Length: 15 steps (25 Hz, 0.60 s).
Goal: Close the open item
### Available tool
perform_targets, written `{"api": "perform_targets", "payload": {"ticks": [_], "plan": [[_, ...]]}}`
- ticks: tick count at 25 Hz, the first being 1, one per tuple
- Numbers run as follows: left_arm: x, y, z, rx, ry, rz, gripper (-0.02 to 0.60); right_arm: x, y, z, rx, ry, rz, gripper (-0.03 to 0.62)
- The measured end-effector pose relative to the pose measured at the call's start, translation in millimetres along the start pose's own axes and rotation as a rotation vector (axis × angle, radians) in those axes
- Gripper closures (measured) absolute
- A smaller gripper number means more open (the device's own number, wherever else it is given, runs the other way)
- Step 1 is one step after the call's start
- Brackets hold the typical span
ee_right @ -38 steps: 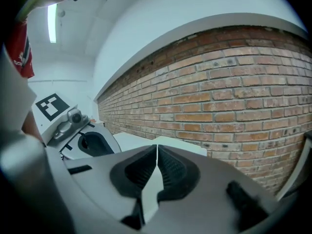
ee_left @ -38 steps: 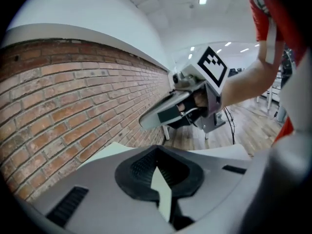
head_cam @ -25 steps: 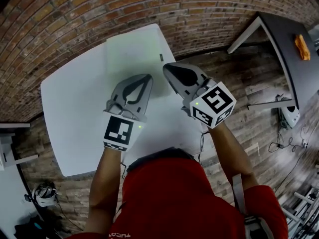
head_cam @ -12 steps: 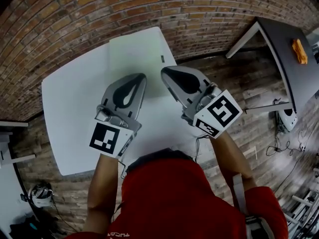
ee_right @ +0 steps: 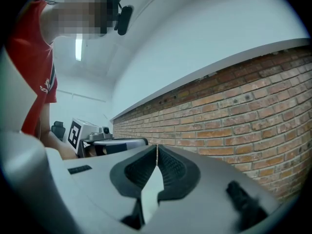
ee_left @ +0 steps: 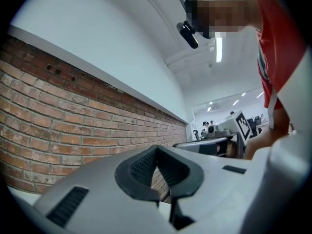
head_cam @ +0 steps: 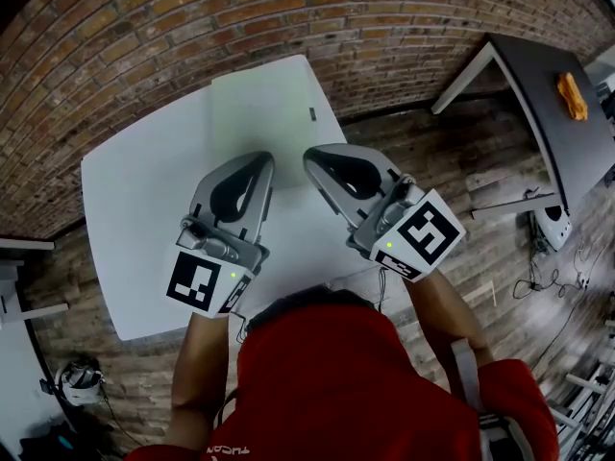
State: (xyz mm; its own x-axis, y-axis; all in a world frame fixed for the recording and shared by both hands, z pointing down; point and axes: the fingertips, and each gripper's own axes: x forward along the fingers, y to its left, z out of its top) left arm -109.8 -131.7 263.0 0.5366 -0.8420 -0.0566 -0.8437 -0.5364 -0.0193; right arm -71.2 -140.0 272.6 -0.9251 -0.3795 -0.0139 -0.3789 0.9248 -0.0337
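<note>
The task's thing is a flat, pale item lying on the far part of the white worktop, close to the brick wall. It is rectangular, a faint greenish white that stands out only slightly from the worktop. It shows a single smooth upper face and a small dark mark near its right edge. That edge runs along the worktop's right side. From the head view it looks folded flat, with no raised part; what kind of item it is cannot be told.

The left claw and the right claw are held side by side in front of the person, tips toward the wall. In the head view their tips overlap the item's near edge, which they hide. Whether either one touches it cannot be told.

Both claws are clenched and hold nothing. In the left gripper view the ribbed dark pads meet at the tip, with only brick behind them. The right gripper view shows its pads pressed together in the same way. Neither gripper view shows the item.

The person wears a red shirt.
</note>
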Motion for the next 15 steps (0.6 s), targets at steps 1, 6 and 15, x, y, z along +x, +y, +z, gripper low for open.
{"api": "perform_targets", "payload": {"ticks": [1,6,15], "plan": [[-1.4,-1.4,1.1,-0.002,-0.003,-0.002,0.569,-0.7,2.1,0.8,0.001,-0.002,0.000,0.559],[-9.4,-9.7,4.3,-0.001,-0.009,-0.030,0.569,-0.9,15.5,3.9,-0.012,-0.009,0.008,0.559],[-24.1,-19.3,6.7,-0.002,-0.012,-0.049,0.569,-4.7,31.3,7.0,-0.009,-0.023,0.007,0.559]]}}
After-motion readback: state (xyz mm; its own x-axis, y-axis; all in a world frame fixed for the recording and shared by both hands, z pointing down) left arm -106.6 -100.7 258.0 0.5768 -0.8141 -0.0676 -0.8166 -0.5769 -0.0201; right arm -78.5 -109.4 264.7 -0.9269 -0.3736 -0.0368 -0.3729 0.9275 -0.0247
